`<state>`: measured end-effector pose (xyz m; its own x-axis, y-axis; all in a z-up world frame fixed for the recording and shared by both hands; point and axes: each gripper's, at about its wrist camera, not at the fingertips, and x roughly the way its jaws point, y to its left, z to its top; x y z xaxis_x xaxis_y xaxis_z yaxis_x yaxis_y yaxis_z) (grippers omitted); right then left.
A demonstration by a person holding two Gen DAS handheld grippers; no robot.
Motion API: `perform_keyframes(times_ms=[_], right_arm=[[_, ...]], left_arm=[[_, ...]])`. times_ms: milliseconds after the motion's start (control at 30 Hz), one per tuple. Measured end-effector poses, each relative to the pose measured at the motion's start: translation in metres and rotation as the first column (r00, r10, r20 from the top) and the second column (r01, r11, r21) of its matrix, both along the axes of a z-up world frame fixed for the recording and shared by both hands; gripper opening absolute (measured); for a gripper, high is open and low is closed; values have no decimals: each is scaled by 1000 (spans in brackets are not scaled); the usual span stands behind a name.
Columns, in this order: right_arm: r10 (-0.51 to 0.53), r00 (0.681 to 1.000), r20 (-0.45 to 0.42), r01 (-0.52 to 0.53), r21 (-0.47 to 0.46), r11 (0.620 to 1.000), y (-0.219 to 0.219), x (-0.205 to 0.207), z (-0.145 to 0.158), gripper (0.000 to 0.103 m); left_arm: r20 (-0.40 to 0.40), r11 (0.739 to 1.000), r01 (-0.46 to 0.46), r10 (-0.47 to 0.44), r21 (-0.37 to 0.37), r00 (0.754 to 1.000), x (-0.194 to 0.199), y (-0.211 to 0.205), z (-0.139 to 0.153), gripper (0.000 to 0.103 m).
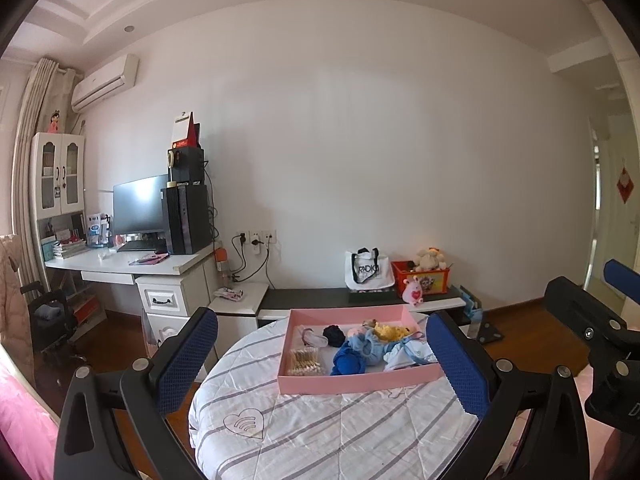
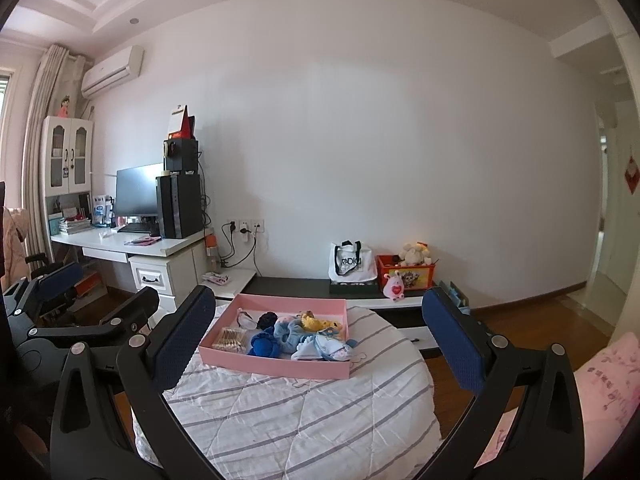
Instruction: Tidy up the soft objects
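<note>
Jaws of both grippers are held wide apart and empty, well short of the pink tray (image 1: 352,384), so tangled soft toys (image 1: 362,350) could be dragged out together.

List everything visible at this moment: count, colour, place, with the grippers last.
Tray: one, pink, on the striped quilt.
Quilt: one, white with grey stripes, over a round surface.
Soft items: a jumbled pile, blue, pale blue, yellow and dark navy, in the tray; exact count unclear.
Cotton swabs: one bundle, tan, tray's near left corner.
Tote bag: one, white with black handles, on the low bench by the wall.
Toy box: one, red, right of the bag, plush toy on top.
Monitor: one, black, on the white desk.
Left gripper: one, black with blue pads, open, empty.
Right gripper: one, same colours, open, empty.
</note>
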<state>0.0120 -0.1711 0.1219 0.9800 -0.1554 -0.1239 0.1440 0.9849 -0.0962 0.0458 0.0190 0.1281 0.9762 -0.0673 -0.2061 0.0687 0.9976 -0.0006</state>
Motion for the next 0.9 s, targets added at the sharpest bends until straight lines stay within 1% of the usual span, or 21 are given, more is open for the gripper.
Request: perform_keyframes(times_ms=[567,900], right_arm=[[-16,1000,-7,16,1,1000,2,-2,-3,103],[-17,1000,-18,17,2,1000,2,-1,-3,103]], left_arm=[[-4,1000,-6,6,-10,1000,-1,1,-4,103],[-2,1000,-13,13,0,1000,-1,0,-6,103]])
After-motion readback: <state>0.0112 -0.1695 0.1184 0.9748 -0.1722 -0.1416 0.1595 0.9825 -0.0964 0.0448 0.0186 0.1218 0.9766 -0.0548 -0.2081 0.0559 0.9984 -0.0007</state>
